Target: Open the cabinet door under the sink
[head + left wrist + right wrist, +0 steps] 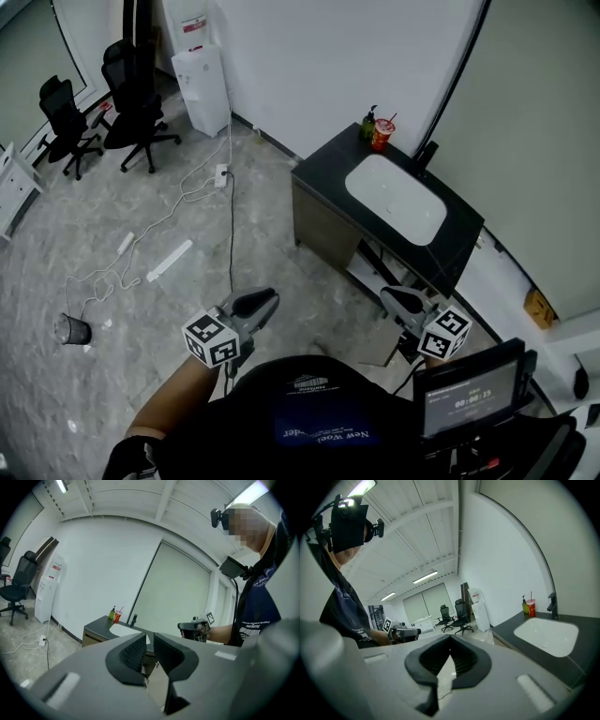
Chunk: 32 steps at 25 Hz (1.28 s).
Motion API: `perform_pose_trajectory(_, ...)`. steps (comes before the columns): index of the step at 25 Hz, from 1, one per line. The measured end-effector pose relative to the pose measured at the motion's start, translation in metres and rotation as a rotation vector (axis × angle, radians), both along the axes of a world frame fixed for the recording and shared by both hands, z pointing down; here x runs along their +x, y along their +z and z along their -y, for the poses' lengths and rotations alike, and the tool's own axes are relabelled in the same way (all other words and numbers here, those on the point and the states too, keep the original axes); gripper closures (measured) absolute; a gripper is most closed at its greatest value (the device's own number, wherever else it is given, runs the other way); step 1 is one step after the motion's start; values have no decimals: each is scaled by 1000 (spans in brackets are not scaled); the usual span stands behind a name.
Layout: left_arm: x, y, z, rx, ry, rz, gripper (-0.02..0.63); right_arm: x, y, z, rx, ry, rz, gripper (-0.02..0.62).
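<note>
The sink cabinet [323, 225] stands against the wall, with a dark counter and a white basin [396, 197]. Its front under the basin shows a dark opening [380, 267]. A brown panel [380, 347] sits low beside it; whether that is the door I cannot tell. My left gripper [267, 298] [150, 637] hovers over the floor short of the cabinet, jaws a narrow gap apart with nothing between. My right gripper [389, 296] [450, 637] is close to the cabinet's front, fingertips touching, holding nothing. Each gripper shows in the other's view.
A green bottle and a red cup [375, 129] stand at the counter's back corner, near a black faucet [427, 152]. On the floor lie a power strip with cables [222, 173] and a small cup [71, 330]. Office chairs [131, 103] and a water dispenser [202, 84] stand farther off.
</note>
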<state>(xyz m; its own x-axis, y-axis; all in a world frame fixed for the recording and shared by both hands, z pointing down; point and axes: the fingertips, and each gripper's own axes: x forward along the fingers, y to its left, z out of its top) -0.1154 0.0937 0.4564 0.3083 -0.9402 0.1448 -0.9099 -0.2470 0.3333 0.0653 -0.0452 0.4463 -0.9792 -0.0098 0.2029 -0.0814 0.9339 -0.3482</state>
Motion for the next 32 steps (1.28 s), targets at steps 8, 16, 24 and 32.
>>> perform_pose_trajectory(8,-39,-8,40,-18,-29,50,558,-47,6,60,3,-29,54,595)
perform_pose_trajectory(16,-74,-25,144,6,-88,45,558,-101,-10,161,27,-114,74,595)
perform_pose_trajectory(24,-55,-28,242,53,-3,26,561,-113,-12,207,62,-148,68,595)
perform_pose_trajectory(32,-26,-31,336,52,124,1,602,-91,-8,269,57,-42,57,595)
